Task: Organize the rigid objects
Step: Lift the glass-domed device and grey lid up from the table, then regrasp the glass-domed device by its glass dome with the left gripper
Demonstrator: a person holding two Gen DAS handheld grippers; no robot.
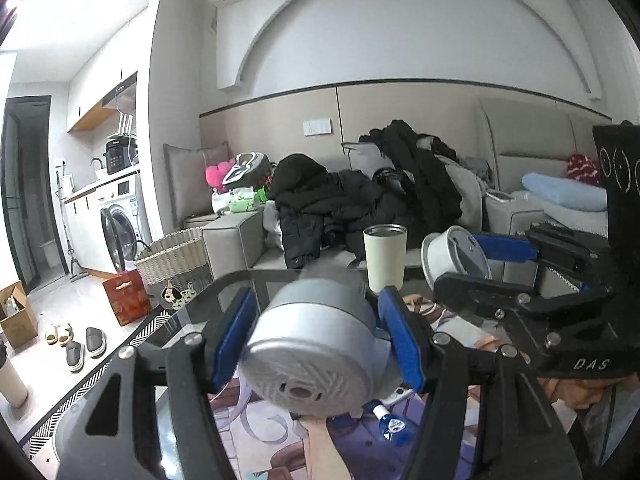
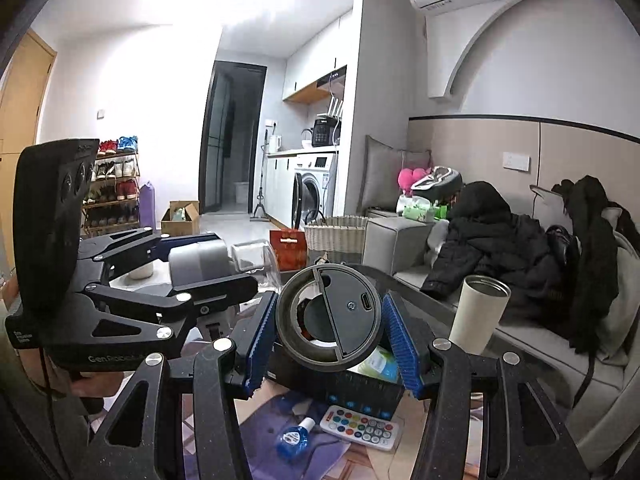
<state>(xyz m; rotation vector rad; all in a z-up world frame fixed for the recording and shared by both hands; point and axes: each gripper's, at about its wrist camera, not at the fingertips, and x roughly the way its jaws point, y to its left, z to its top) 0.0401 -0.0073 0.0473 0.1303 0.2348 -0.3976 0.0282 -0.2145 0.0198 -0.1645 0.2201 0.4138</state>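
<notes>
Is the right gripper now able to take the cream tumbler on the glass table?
Probably not yet: the right gripper is shut on a round grey lid, so its jaws are occupied, though the tumbler stands unobstructed.

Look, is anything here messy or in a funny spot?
Yes. The cup stands open on the glass table, while its lid is held up in the right gripper. A small blue bottle lies tipped over on its side.

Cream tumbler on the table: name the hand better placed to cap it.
Right. The right gripper holds the round lid near the open cream tumbler; the left gripper is clamped on a grey canister.
</notes>
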